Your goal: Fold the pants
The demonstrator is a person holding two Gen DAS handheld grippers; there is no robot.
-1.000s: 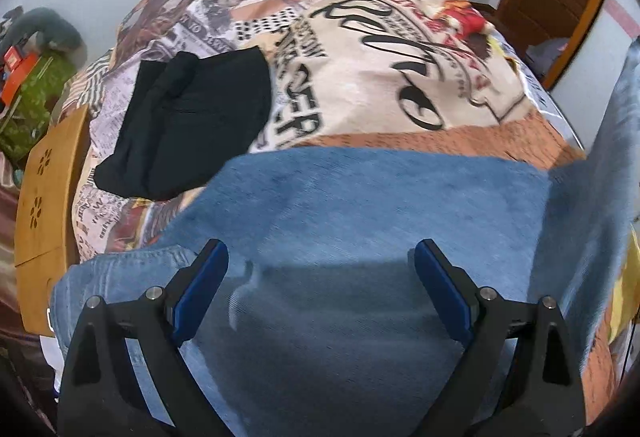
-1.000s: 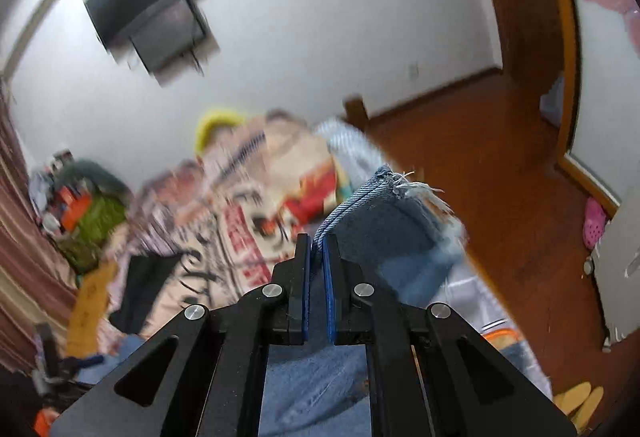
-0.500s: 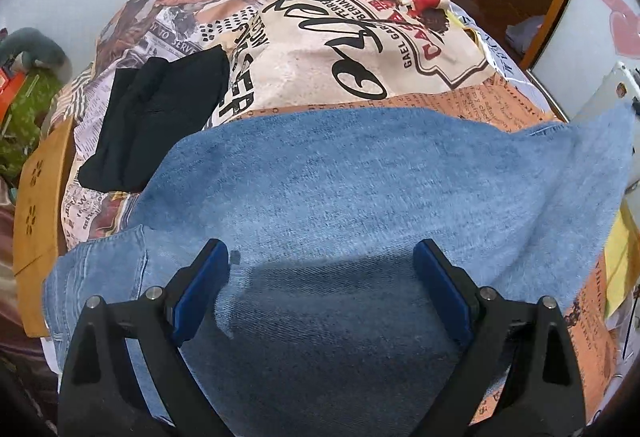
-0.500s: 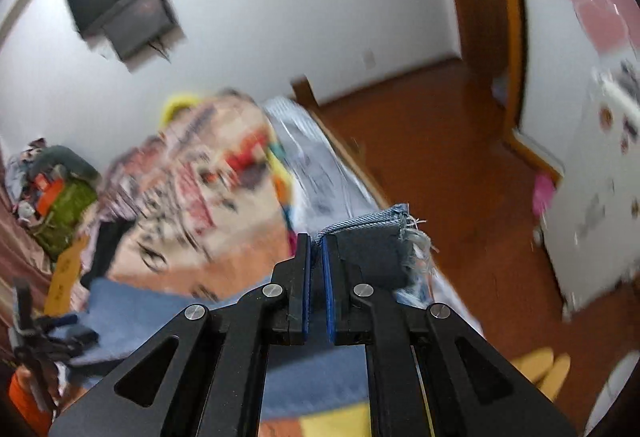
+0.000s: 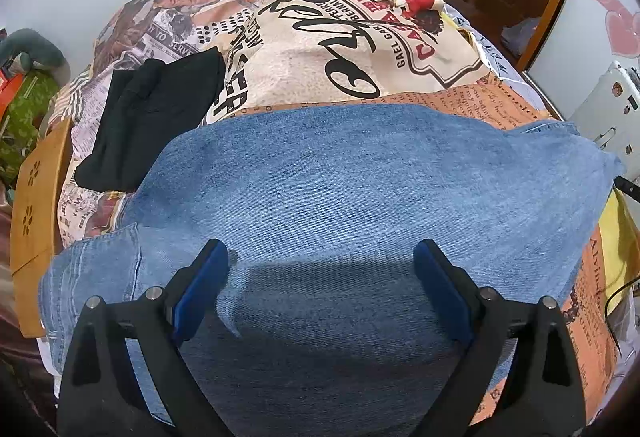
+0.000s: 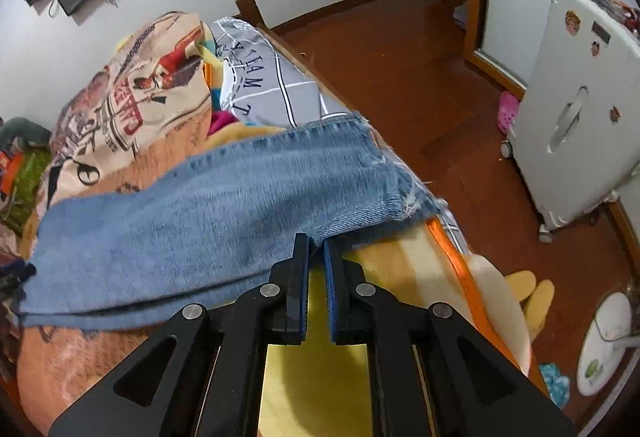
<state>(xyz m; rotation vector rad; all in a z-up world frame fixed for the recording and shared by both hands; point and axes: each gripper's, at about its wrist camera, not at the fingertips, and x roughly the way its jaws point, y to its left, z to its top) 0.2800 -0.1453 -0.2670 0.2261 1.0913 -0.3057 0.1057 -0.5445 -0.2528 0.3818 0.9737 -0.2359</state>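
Observation:
Blue denim pants (image 5: 340,189) lie spread across the bed, filling the near half of the left wrist view. My left gripper (image 5: 320,265) is wide open just above the denim, holding nothing. In the right wrist view the pants (image 6: 200,205) lie flat with a frayed hem (image 6: 400,193) near the bed's right edge. My right gripper (image 6: 316,241) sits at the denim's near edge by that hem. Its jaws stand slightly apart, a narrow gap between the blue pads, and the cloth edge lies at their tips, not clamped.
The bed carries a printed newspaper-pattern cover (image 5: 320,49). A folded black garment (image 5: 156,117) lies at the far left of the bed. A wooden board (image 5: 36,205) stands at the left edge. A white fridge (image 6: 576,125) and wooden floor (image 6: 400,49) lie to the right.
The right gripper brought the held hem down to the bed's right side and opened slightly, letting the denim lie flat. The left gripper stayed open over the pants.

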